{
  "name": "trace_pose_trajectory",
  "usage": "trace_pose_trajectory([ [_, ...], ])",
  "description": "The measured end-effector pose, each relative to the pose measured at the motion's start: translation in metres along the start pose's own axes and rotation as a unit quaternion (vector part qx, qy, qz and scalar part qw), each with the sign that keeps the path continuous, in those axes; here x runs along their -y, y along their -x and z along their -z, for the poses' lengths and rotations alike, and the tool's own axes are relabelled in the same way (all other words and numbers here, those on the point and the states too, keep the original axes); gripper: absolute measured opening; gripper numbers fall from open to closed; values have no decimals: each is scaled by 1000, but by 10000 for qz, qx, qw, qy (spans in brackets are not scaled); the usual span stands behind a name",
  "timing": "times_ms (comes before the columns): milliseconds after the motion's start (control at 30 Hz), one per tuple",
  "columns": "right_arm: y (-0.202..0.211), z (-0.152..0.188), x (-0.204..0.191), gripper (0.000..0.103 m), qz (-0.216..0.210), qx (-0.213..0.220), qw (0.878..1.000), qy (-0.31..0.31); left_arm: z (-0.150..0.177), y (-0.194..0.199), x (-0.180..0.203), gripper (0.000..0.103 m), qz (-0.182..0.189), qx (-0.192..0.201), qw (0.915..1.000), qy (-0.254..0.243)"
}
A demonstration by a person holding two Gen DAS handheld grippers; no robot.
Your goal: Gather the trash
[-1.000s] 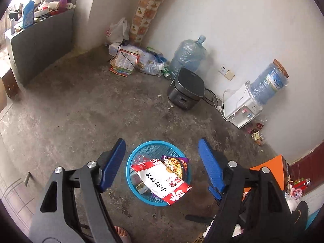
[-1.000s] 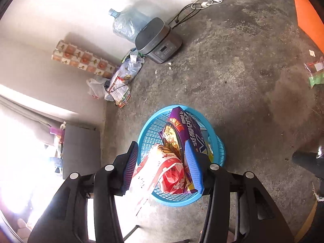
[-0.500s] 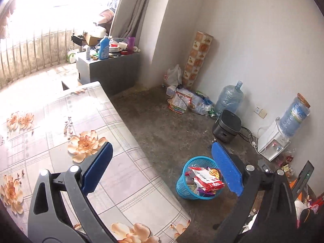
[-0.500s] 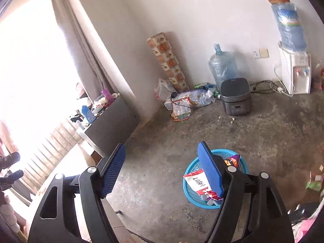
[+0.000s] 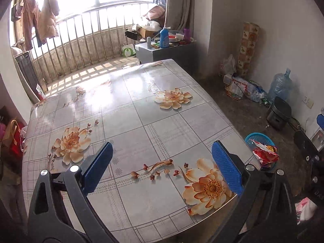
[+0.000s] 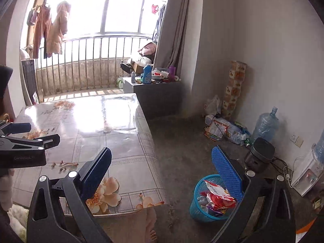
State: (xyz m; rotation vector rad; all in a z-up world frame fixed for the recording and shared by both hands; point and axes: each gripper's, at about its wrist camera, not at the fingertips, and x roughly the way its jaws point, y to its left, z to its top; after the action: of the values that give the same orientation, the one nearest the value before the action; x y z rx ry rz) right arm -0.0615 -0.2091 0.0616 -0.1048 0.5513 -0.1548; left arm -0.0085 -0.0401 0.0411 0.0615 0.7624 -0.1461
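Observation:
A blue mesh basket (image 5: 249, 138) stands on the concrete floor to the right of the table, stuffed with red-and-white snack wrappers (image 5: 265, 155). The basket (image 6: 199, 212) and the wrappers (image 6: 219, 197) also show in the right wrist view, behind the right finger. My left gripper (image 5: 162, 163) hovers open over the floral tablecloth (image 5: 154, 121) with nothing between its blue pads. My right gripper (image 6: 162, 171) hangs past the table's near right corner, its jaws opening and empty. In that view the left gripper (image 6: 40, 133) sits at the left edge.
A grey cabinet (image 6: 158, 95) with bottles stands beyond the table by the balcony railing. Along the wall are a pile of bags (image 6: 220, 127), a water jug (image 6: 265, 124), a dark rice cooker (image 6: 259, 154) and a white dispenser (image 6: 309, 174). A bare foot (image 6: 152, 236) shows below the table's edge.
Both grippers rose and swung from right above the basket to over the table. The right jaws widened and let go of the wrappers, which now lie in the basket.

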Motion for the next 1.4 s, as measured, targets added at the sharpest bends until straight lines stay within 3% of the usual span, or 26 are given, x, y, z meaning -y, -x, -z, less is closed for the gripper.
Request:
trace_pose_trajectory([
  [167,-13,23,-33,96,-25,-950,9941,514,31,-8,-5,94,39,-482,9983,313],
  [367,-20,32,-20,96,324,-1507,9876,286,36,-18,1,94,-16,-727,9972,148],
  [600,-23,36,4,96,551,-1733,9833,-8,41,-27,10,94,-75,-1035,9946,44],
  [1400,-34,52,38,96,758,-1956,9769,-408,43,-29,22,94,-60,-1096,9936,-269],
])
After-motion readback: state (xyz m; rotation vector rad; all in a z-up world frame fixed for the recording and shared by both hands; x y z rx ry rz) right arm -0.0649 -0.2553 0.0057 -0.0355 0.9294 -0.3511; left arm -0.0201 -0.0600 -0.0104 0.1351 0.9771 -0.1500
